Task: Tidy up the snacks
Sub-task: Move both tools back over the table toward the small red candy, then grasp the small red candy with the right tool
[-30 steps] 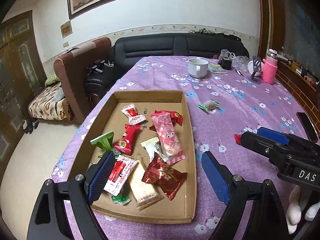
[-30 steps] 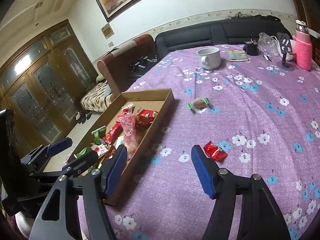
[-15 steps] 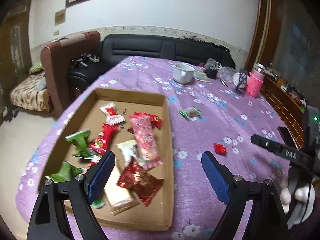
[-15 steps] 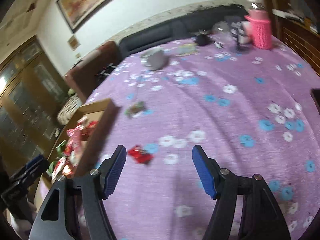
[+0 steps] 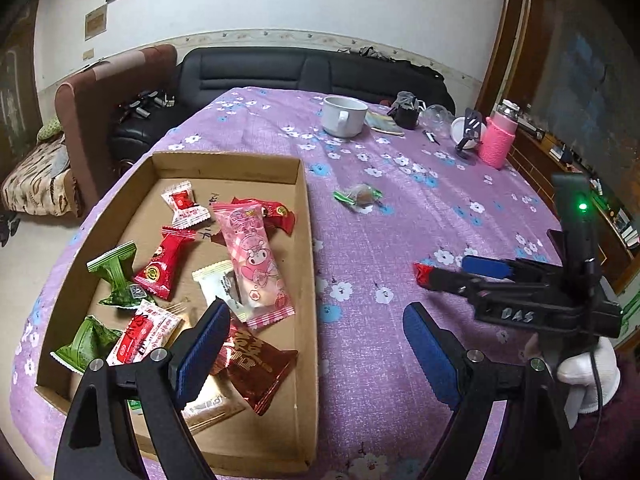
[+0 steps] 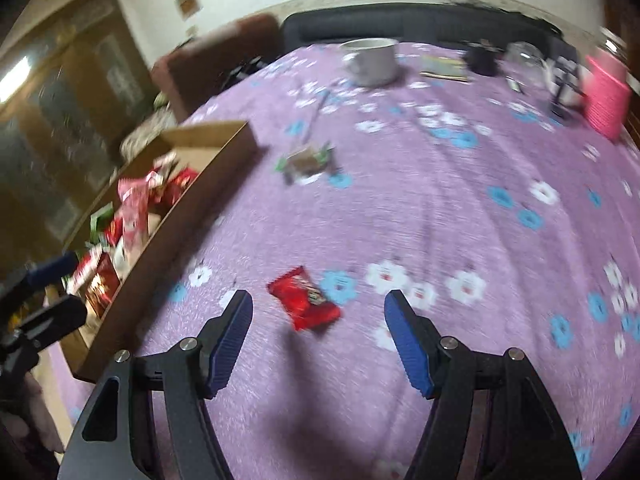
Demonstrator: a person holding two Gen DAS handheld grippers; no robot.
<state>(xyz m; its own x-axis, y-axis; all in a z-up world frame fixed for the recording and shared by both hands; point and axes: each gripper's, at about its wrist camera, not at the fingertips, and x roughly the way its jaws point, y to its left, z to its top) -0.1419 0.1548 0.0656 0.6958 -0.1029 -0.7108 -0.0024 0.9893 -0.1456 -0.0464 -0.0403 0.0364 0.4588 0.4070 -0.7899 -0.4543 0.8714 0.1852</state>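
Observation:
A cardboard tray (image 5: 306,216) on the purple flowered tablecloth holds several wrapped snacks, among them a pink packet (image 5: 252,252). A small red snack packet (image 6: 306,298) lies on the cloth right of the tray. My right gripper (image 6: 320,336) is open, its fingers just short of this packet; it also shows in the left wrist view (image 5: 452,272) with the packet's end (image 5: 420,271) beside its tip. A green-ended candy (image 6: 306,160) lies farther back, also in the left wrist view (image 5: 360,196). My left gripper (image 5: 316,344) is open and empty above the tray's near right edge.
A white mug (image 5: 344,116), a pink bottle (image 5: 498,140), a black cup (image 5: 406,112) and small items stand at the table's far end. A black sofa (image 5: 300,72) and a brown armchair (image 5: 104,96) are behind. The tray wall (image 6: 176,232) is left of my right gripper.
My right gripper has swung toward the red packet, which now lies between and just ahead of its fingers. The left gripper has shifted slightly; both stay open.

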